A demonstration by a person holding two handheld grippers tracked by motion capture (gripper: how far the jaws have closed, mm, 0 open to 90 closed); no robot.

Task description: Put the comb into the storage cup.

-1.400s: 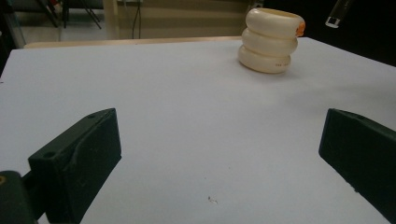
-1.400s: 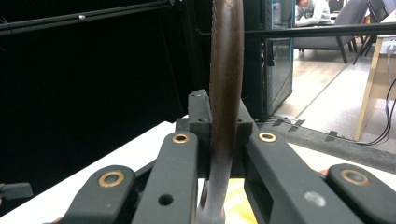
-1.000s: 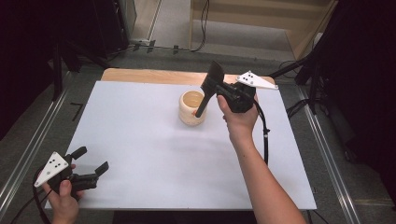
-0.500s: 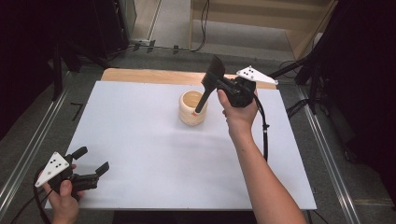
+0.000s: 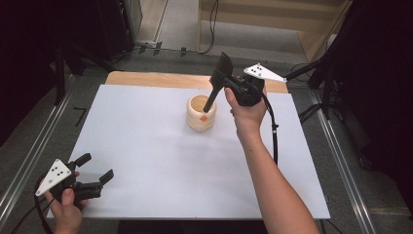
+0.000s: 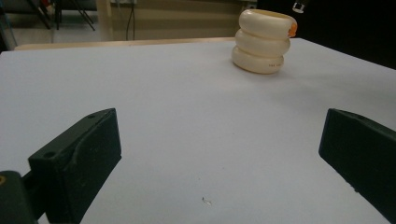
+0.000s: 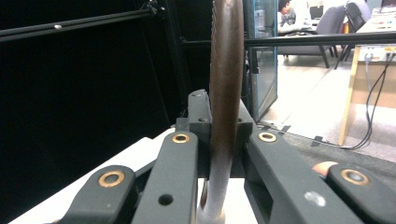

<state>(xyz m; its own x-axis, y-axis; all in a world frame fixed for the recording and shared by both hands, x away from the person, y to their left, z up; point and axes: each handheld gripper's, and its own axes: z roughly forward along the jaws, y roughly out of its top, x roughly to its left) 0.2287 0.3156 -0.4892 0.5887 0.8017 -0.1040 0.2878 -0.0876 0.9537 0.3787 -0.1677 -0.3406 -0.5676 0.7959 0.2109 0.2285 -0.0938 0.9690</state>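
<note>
A cream ribbed cup [image 5: 200, 120] stands on the white board [image 5: 146, 156], back of centre, with a small orange patch on its side. My right gripper [image 5: 233, 87] is shut on a dark spatula [image 5: 217, 83], just right of the cup and above it. The spatula slants, blade up and handle end down inside the cup's mouth. In the right gripper view the spatula [image 7: 226, 84] stands edge-on, clamped between the jaws of my right gripper [image 7: 224, 128]. My left gripper [image 5: 96, 169] rests open at the board's near left corner. In the left gripper view, its left gripper [image 6: 219, 140] holds nothing and the cup [image 6: 262, 44] is far ahead.
A wooden strip [image 5: 146, 79] runs along the board's far edge. Metal rails [image 5: 29, 161] flank the table. The right gripper's cable [image 5: 274, 131] hangs along the forearm. Dark stands and cables fill the floor behind.
The right gripper and the spatula have risen a little, so the handle end sits higher in the cup. The left gripper has kept still.
</note>
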